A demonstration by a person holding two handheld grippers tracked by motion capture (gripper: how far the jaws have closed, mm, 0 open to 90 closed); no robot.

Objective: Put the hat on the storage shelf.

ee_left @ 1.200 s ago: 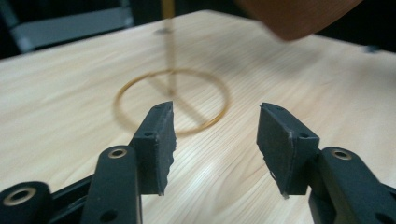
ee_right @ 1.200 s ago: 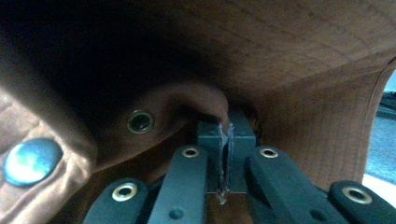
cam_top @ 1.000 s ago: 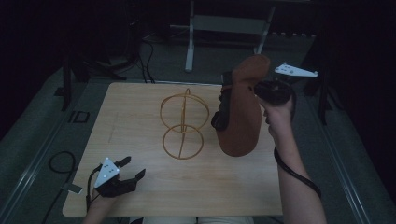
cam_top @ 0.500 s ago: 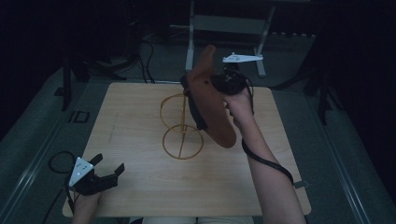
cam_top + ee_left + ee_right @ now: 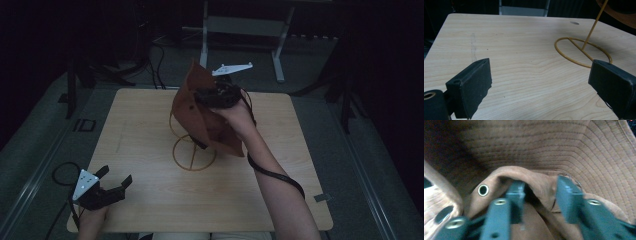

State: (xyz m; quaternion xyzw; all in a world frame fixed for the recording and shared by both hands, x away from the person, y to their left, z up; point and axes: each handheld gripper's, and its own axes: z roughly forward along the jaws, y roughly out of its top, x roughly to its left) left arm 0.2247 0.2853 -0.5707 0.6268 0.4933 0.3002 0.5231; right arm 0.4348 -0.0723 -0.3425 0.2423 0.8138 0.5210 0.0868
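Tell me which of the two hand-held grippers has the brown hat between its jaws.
The right hand-held gripper, raised above the gold wire stand: its jaws have just been opening around the brown hat. The left hand-held gripper is open, empty, at the table's near corner.

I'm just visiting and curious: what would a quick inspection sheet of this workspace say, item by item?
Surface: pale wooden table, bare apart from the stand.
Job's things: brown hat held over the gold wire stand, whose ring base rests on the table.
Clutter: nothing seen.
Grippers: left gripper open and empty near the table's front left corner; right gripper at the hat, its fingers just opening, a fold of fabric between them.
Cables: one loops off the table edge by the left gripper; a strap hangs around the right forearm.
Surroundings: dark room, grey floor, metal frame behind.
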